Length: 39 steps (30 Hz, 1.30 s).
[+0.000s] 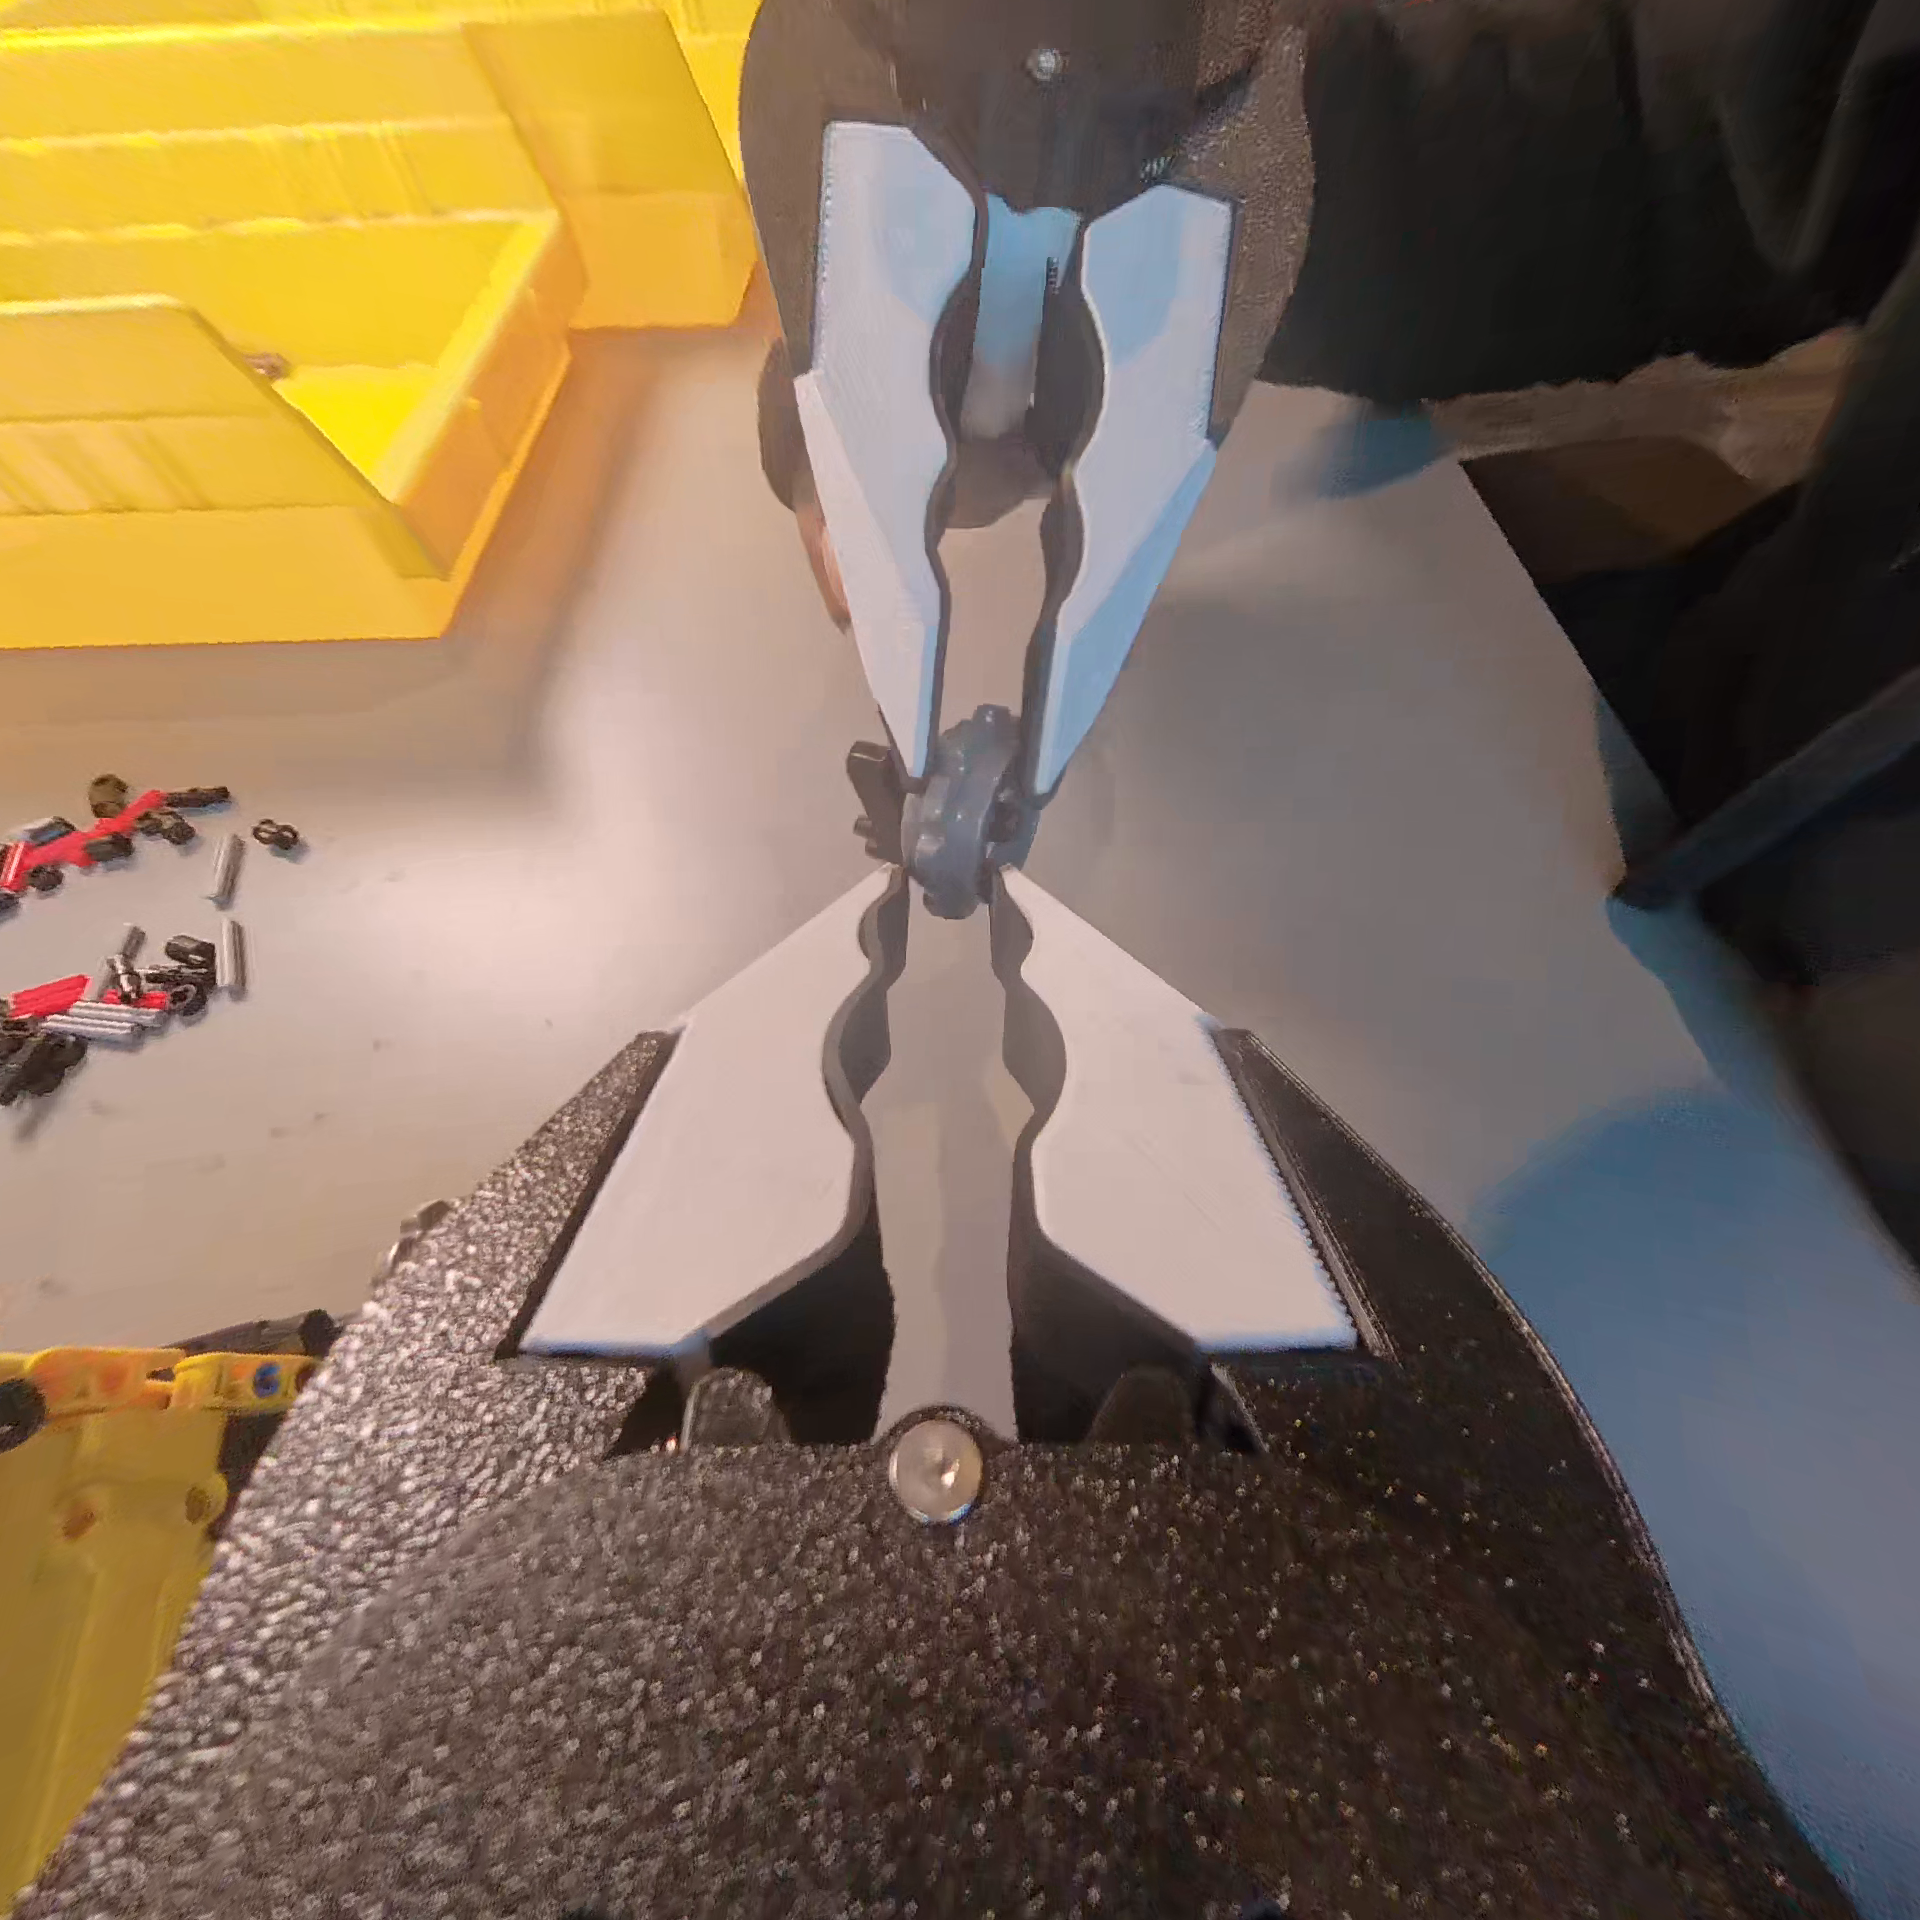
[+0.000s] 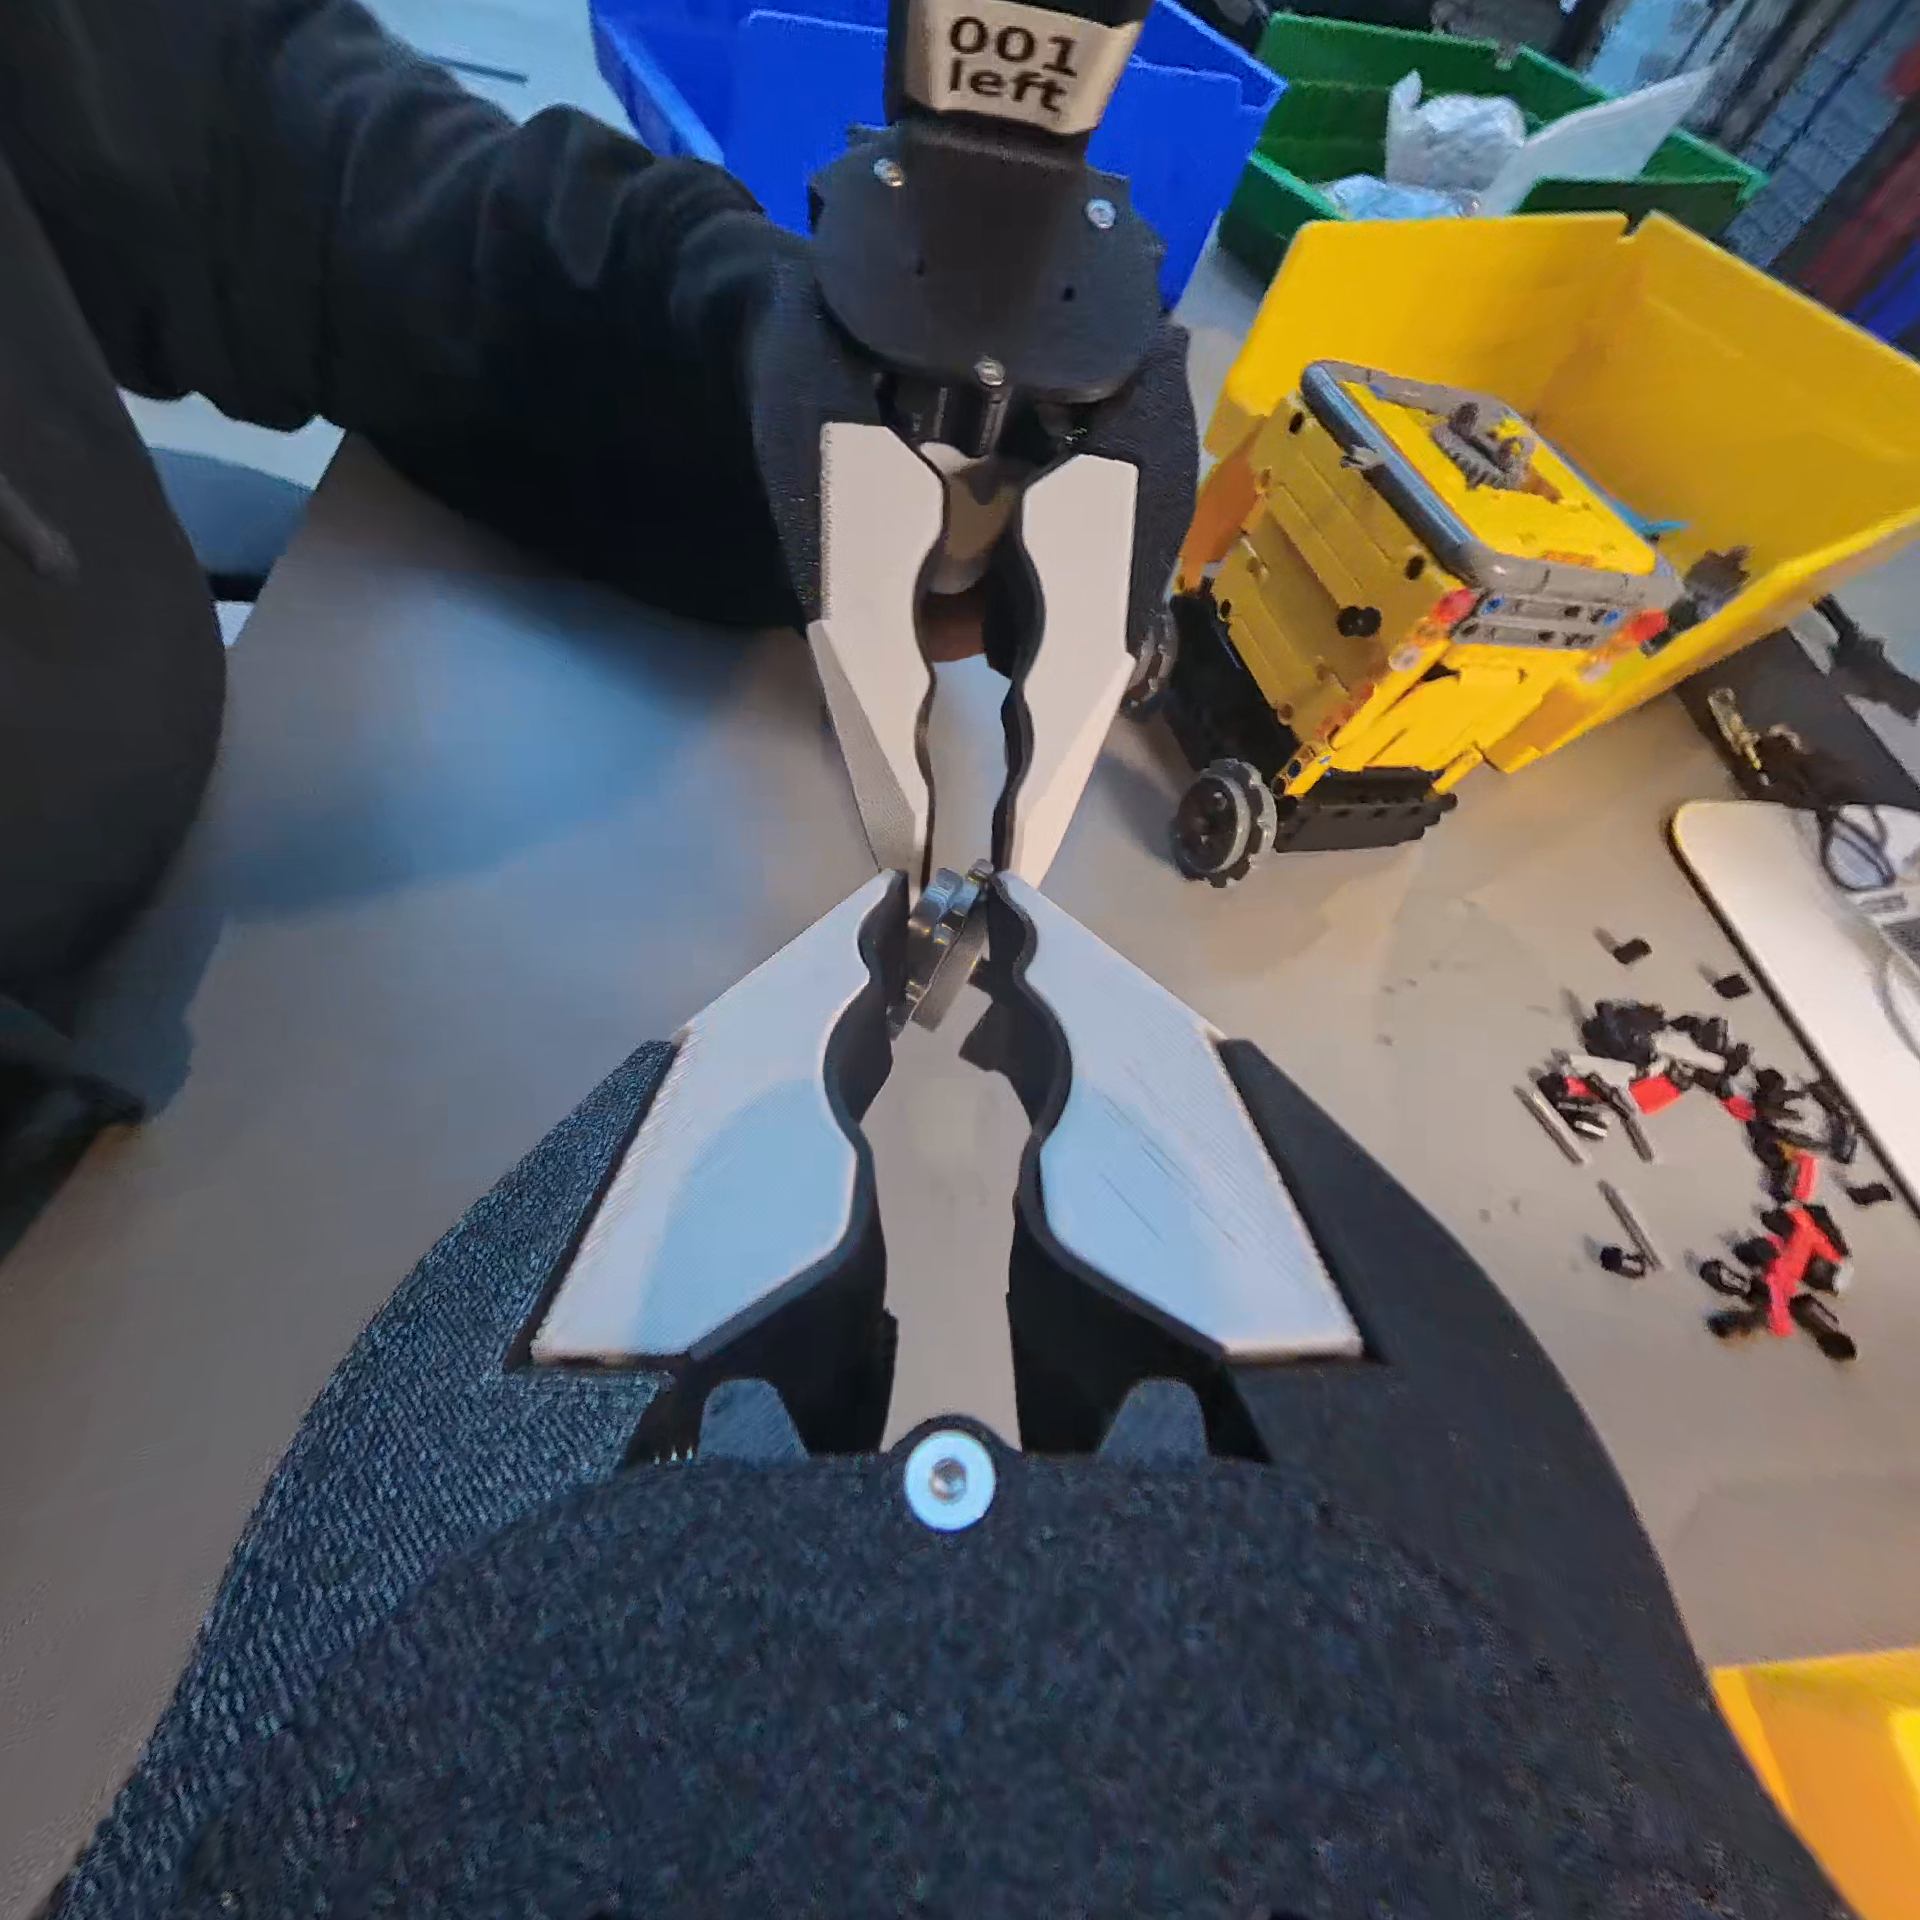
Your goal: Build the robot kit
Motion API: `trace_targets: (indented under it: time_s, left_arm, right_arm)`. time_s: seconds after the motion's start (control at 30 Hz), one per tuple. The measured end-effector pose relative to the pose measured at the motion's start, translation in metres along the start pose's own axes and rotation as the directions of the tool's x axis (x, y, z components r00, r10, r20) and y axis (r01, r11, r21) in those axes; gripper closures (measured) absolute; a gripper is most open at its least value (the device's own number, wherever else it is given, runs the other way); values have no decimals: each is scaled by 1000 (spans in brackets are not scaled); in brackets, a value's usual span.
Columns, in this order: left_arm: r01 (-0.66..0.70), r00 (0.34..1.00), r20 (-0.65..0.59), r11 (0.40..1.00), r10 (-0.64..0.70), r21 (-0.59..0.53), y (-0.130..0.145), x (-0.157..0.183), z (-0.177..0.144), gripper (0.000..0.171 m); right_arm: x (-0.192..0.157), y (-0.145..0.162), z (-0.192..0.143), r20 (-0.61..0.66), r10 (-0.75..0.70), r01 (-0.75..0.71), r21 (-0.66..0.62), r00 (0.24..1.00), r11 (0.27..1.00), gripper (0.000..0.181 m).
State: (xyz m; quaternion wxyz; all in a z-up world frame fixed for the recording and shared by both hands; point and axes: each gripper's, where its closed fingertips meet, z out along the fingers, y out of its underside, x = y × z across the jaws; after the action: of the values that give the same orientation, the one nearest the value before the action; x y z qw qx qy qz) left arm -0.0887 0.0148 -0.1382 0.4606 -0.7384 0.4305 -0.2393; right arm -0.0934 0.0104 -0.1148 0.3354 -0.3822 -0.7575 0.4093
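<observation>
The two tools meet tip to tip above the grey worktop [image 2: 468, 831], and between them sits a small grey gear wheel [image 1: 954, 821] with a black pin piece [image 1: 871, 781] on its side. The left tool [image 1: 945, 883] is clenched on the lower edge of the gear wheel, its pale fingers [image 1: 1122, 1143] drawn close at the tips. The right tool [image 2: 940, 940] grips the same gear wheel [image 2: 940, 951] across its flat faces, so both hold the one part from opposite ends, clear of the worktop.

The gear wheel looks like hard plastic: light, stiff and unlikely to crush, but smooth-faced and toothed at the rim, so by my judgement it could twist or pop out if pinched on the teeth alone. The flat faces, or the hub near the middle, seem the surest places to take hold; the black pin piece looks thin and may pull free under a sideways load.

Beside the gear wheel, toward the right tool's far right, stands a yellow brick-built vehicle [image 2: 1434, 623] with black wheels, backed by an open yellow box [image 2: 1714, 343]. Nearer than the vehicle lies a scatter of black, red and grey small parts [image 2: 1714, 1164]. Beyond the gear wheel are a blue bin [image 2: 727, 94] and a green bin [image 2: 1351, 114]. A person's dark sleeve [image 2: 416, 312] reaches in to the left tool.
</observation>
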Motion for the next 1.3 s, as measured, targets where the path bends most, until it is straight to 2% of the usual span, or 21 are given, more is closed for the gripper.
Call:
trace_targets:
  time_s: [0.1, 0.2, 0.27, 0.37, 0.53, 0.63, 0.73, 0.83, 0.93, 1.0, 1.07, 1.1, 1.13, 1.2, 1.3]
  left_arm:
    - [-41, 999, 19, 994, 43, -104, 18, -3, -1, 160]
    - [-21, 1000, 6, 983, 23, -183, 37, -3, -2, 160]
    - [-17, 1000, 14, 971, 21, -237, 49, -7, -4, 161]
    - [5, 1000, 14, 966, -2, -258, 55, -9, -8, 161]
    - [1, 1000, 15, 964, 3, -266, 59, -11, -12, 161]
    - [-2, 1000, -3, 960, 1, -280, 63, -9, -16, 150]
    - [10, 1000, -1, 972, -10, -235, 57, -11, -26, 148]
    - [31, 997, 72, 992, -22, -121, 37, -26, -42, 146]
    - [22, 969, 246, 998, -37, 64, 4, -53, -72, 142]
    - [-39, 916, 400, 983, -37, 179, -16, -73, -102, 142]
    - [-96, 844, 534, 968, -43, 230, -26, -89, -134, 141]
    - [-107, 817, 575, 968, -45, 227, -25, -93, -147, 139]
    - [-97, 803, 594, 974, -46, 206, -20, -96, -156, 128]
    - [-4, 801, 591, 988, -90, 157, 0, -100, -169, 98]
    - [160, 809, 556, 982, -189, 100, 38, -103, -170, 78]
  right_arm:
    - [-1, 6, 6, 11, -88, 88, -14, 996, 996, 162]
    - [0, 22, 6, 82, -49, 54, -57, 995, 997, 146]
    - [5, 31, 5, 87, -17, 23, -66, 996, 998, 146]
    - [15, 47, 10, 31, -11, 14, -91, 999, 996, 146]
    - [19, 53, 16, -25, -58, 55, -104, 998, 993, 150]
    - [22, 53, 17, -66, -108, 100, -108, 992, 989, 151]
    - [25, 53, 18, -110, -165, 153, -115, 980, 982, 152]
    - [22, 50, 20, -111, -193, 182, -102, 975, 978, 152]
    - [19, 49, 20, -99, -196, 187, -94, 975, 978, 152]
    - [18, 48, 20, -97, -201, 192, -91, 975, 977, 151]
    - [15, 46, 22, -90, -196, 189, -82, 976, 979, 147]
    - [15, 44, 23, -92, -186, 179, -80, 978, 981, 144]
    - [14, 44, 24, -87, -177, 171, -81, 980, 982, 140]
    - [17, 43, 27, -114, -164, 154, -92, 980, 984, 134]
    - [20, 42, 32, -117, -121, 109, -104, 986, 989, 134]
